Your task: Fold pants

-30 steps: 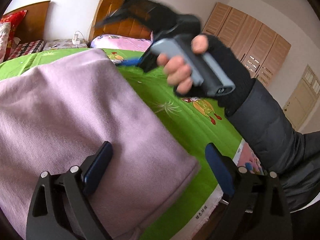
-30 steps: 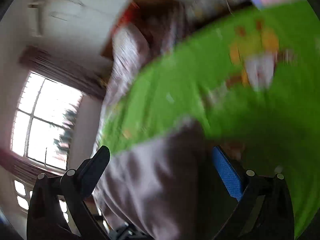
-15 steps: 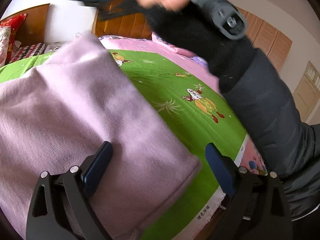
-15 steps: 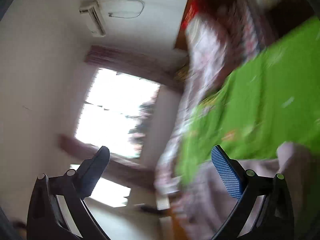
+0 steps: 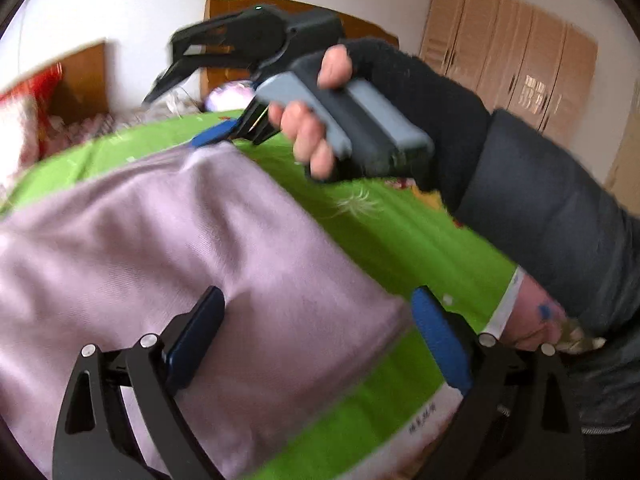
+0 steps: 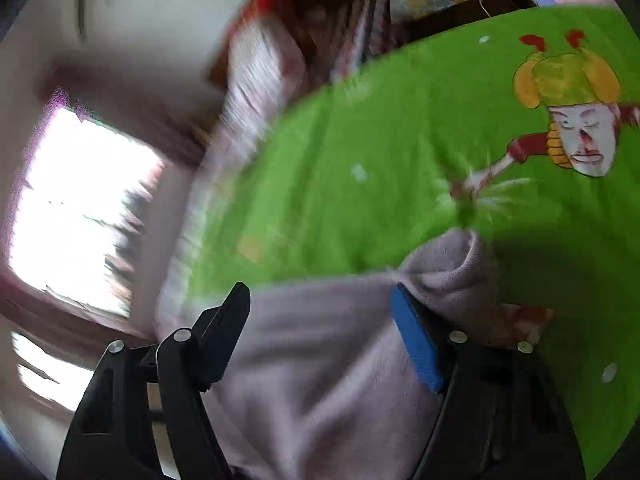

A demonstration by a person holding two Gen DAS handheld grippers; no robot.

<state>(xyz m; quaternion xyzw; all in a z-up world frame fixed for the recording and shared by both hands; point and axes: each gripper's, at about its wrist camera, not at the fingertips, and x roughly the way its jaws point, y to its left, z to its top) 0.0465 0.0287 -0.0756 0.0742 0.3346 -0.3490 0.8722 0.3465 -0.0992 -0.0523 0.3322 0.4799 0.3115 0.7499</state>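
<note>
The folded pale pink pants lie on the green bed cover. My left gripper is open just above the near corner of the pants, its fingers apart on either side of the cloth. My right gripper shows in the left wrist view, held in a gloved hand above the far end of the pants, jaws apart. In the right wrist view the right gripper is open over the pants, with a raised fold of cloth beside its blue pad.
The green cover carries cartoon prints. A wooden headboard and pillows stand at the far end, wardrobes at the right. A bright window is at the left of the right wrist view. The bed edge is near the left gripper.
The right gripper swung up away from the pants, then came back down over their far end. The left gripper stayed open over the near corner.
</note>
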